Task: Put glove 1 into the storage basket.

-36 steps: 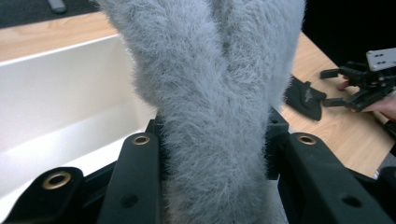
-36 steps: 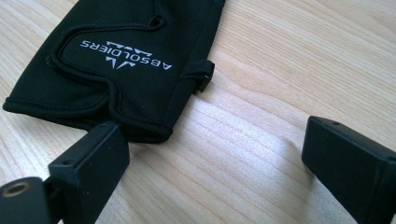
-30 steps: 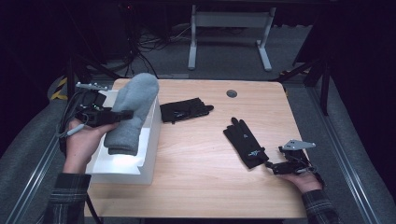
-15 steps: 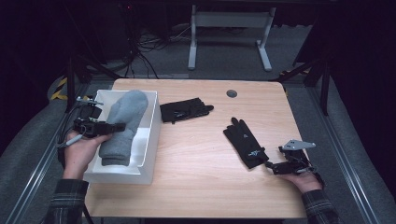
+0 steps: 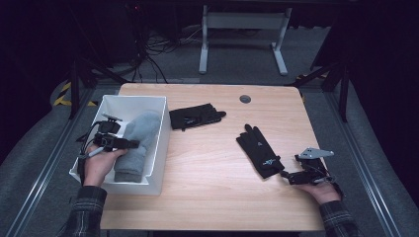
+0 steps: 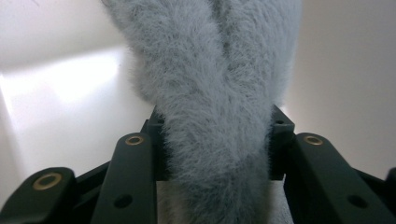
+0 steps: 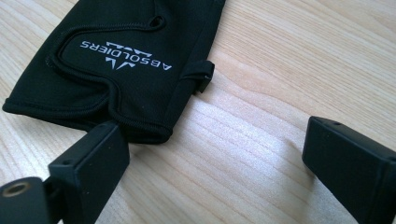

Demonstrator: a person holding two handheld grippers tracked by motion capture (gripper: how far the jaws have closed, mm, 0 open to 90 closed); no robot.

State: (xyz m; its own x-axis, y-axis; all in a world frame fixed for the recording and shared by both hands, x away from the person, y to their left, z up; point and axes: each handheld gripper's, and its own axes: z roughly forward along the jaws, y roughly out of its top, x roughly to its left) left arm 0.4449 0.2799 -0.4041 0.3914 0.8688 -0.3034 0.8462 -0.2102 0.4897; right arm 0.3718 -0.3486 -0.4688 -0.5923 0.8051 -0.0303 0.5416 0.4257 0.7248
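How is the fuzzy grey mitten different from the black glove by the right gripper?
The grey mitten is fluffy and thick; the black glove is smooth and thin. The grey mitten lies inside the white bin; the black glove lies flat on the bare table, fingers spread. Both are handwear.

Wooden table (image 5: 207, 187) with white bin (image 5: 159, 148), two black gloves (image 5: 259, 150)
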